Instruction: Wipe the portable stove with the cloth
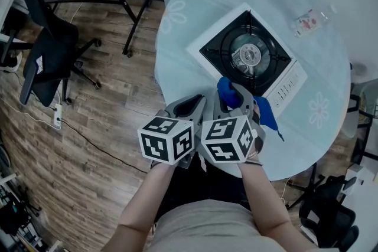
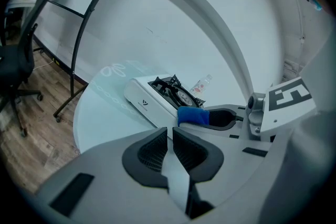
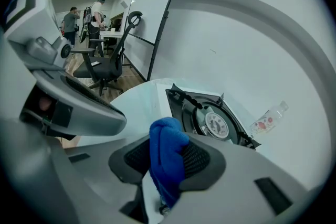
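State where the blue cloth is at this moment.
In the head view, the cloth is clamped in the right hand-held gripper, by the near edge of the stove.

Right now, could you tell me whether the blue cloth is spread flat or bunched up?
Bunched up: the blue cloth is clamped in a wad between the jaws of the right gripper, a tail dangling by the stove.

The cloth [image 3: 167, 157] is soft, matt fabric (slightly fuzzy). The portable stove [image 1: 248, 56] has smooth white casing and a shiny metal burner. At its 1 o'clock lies a clear plastic bottle [image 1: 310, 20].
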### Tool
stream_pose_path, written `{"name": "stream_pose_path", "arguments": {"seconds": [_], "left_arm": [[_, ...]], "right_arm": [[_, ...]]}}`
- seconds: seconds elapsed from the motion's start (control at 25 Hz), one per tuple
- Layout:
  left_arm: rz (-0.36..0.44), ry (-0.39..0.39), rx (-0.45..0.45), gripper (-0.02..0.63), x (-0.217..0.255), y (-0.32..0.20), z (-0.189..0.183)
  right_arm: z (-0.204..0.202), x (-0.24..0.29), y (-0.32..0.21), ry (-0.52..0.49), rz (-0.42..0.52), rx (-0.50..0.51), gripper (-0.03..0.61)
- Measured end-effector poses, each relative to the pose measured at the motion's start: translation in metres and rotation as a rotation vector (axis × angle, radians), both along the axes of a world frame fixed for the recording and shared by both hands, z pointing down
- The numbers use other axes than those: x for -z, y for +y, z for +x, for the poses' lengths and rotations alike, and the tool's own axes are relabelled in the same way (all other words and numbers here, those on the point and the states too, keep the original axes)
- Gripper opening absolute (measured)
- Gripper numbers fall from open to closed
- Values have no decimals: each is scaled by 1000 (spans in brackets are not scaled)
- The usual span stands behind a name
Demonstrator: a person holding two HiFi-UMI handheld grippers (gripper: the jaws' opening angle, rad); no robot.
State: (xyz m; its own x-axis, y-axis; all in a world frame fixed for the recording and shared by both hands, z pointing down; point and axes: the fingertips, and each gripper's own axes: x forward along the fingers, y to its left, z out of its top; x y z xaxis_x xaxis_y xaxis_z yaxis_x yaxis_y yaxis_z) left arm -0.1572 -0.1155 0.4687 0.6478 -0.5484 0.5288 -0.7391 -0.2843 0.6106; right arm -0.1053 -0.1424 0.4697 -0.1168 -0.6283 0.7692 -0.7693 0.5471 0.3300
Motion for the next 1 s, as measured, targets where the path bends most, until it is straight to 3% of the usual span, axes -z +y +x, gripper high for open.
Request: {"name": "stream_pose_path", "arguments": {"seconds": [1.0], "left_arm": [[-8,-5,38,46,-6,-22,-29]], "right_arm": [[-49,1,-46,-68,-53,63,121]]}}
